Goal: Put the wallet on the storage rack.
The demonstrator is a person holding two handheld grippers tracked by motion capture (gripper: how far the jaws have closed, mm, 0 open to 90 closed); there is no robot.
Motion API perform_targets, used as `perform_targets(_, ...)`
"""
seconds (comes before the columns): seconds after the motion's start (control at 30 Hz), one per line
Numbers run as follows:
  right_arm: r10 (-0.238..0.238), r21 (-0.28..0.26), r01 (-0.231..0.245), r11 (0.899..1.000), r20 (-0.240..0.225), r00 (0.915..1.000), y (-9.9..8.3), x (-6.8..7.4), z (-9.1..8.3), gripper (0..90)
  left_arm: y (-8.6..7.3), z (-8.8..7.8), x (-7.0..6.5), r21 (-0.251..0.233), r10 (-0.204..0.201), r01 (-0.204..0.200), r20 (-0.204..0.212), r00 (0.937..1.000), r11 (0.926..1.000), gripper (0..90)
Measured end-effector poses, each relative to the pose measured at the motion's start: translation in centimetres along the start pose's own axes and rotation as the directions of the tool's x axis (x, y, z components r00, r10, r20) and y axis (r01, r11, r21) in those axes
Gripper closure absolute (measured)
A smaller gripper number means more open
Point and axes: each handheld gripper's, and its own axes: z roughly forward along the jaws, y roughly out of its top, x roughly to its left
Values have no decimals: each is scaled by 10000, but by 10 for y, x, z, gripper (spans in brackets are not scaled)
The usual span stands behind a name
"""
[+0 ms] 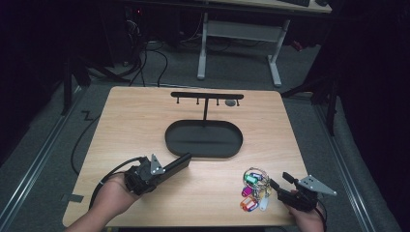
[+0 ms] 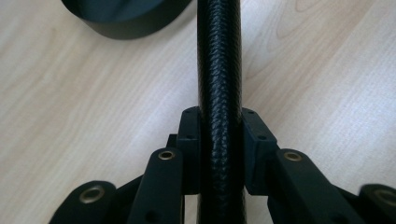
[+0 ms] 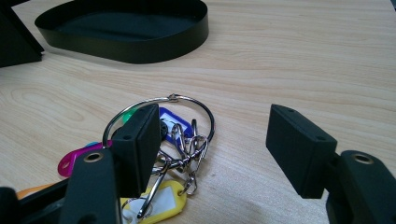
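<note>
On the pale wooden table (image 1: pixel 145 121), the key ring of coloured tags (image 1: pixel 253 189) lies just left of the spread-jawed right gripper (image 1: pixel 279 183); the left gripper (image 1: pixel 177 163), jaws pressed together, is farther away.

Left gripper (image 1: pixel 181 162) clamped on black bar; right gripper (image 1: pixel 280 181) jaws apart.

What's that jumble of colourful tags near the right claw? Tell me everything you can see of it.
It is a bunch of key tags lying flat on the wooden table, near its front right edge. A large thin metal ring holds small metal clips, each carrying a plastic tag: green, blue, magenta, orange, yellow and white, some with paper label windows. The right claw is open and sits low just beside it, one jaw over the ring's edge; contact cannot be told.
</note>
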Motion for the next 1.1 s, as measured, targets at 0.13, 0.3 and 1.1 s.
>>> perform_targets(0.13, 18, -21, -18, 10000, -8, 10000, 0, 0, 0, 357, 3, -4, 1, -24, 289, -289, 5, 9996, 9996, 731)
perform_targets(0.3, 17, 42, -16, 10000, -28, 10000, 0, 1, 1, 357, 5, -6, -1, -137, 763, -764, -55, 9971, 9970, 730)
perform_targets(1.1, 35, 36, -35, 10000, -85, 10000, -1, -1, 1, 358, 22, -16, 1, -782, 1821, -1852, -444, 9823, 9796, 735)
